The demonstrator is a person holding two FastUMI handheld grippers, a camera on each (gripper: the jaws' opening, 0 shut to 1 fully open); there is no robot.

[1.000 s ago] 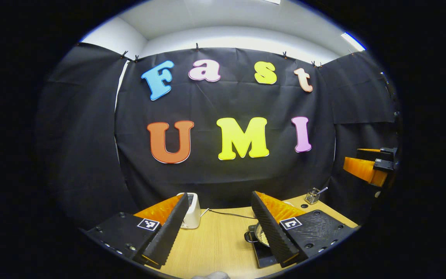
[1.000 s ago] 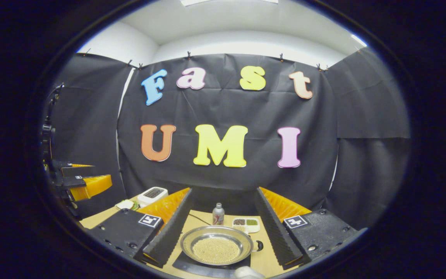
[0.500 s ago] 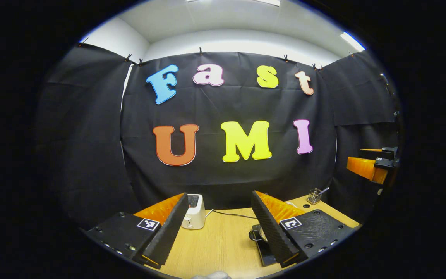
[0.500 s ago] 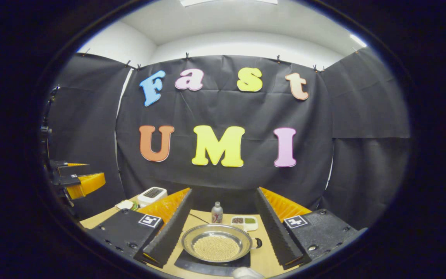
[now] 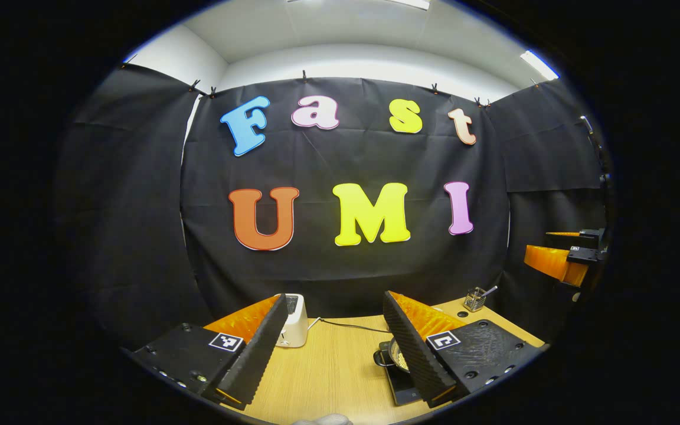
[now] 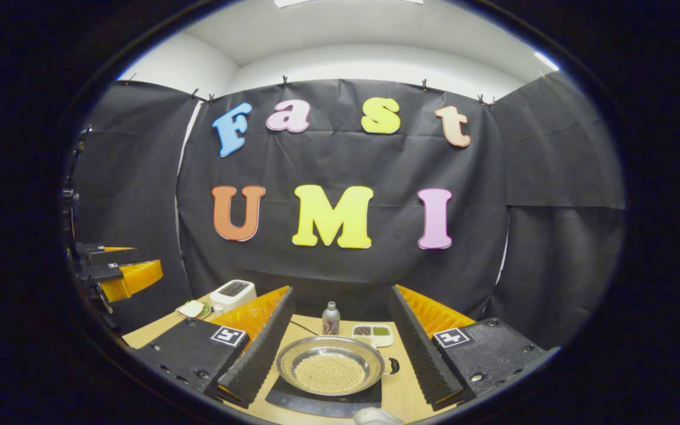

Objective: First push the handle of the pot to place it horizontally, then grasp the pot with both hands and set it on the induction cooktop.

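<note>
A shallow steel pot (image 6: 329, 370) holding pale beads sits on the black induction cooktop (image 6: 316, 402). One small black handle (image 6: 395, 369) sticks out at its right. My right gripper (image 6: 333, 339) is open above and in front of the pot, with nothing between its fingers. In the left gripper view my left gripper (image 5: 334, 336) is also open over bare table. The pot (image 5: 396, 355) with its left handle (image 5: 379, 358) and the cooktop (image 5: 402, 389) peek out from behind the right finger. The other gripper (image 5: 558, 257) hangs at the far right, and the left one (image 6: 121, 274) at the far left.
A white toaster (image 5: 294, 320) with a black cord (image 5: 349, 324) stands at the back of the wooden table (image 5: 331, 372). A holder with a utensil (image 5: 476, 298) is at back right. A small bottle (image 6: 330, 319), a seed tray (image 6: 373, 334) and a flat packet (image 6: 192, 309) lie behind the pot.
Both views sway slightly between frames; the pot stays on the cooktop and both grippers stay open and apart from it.
</note>
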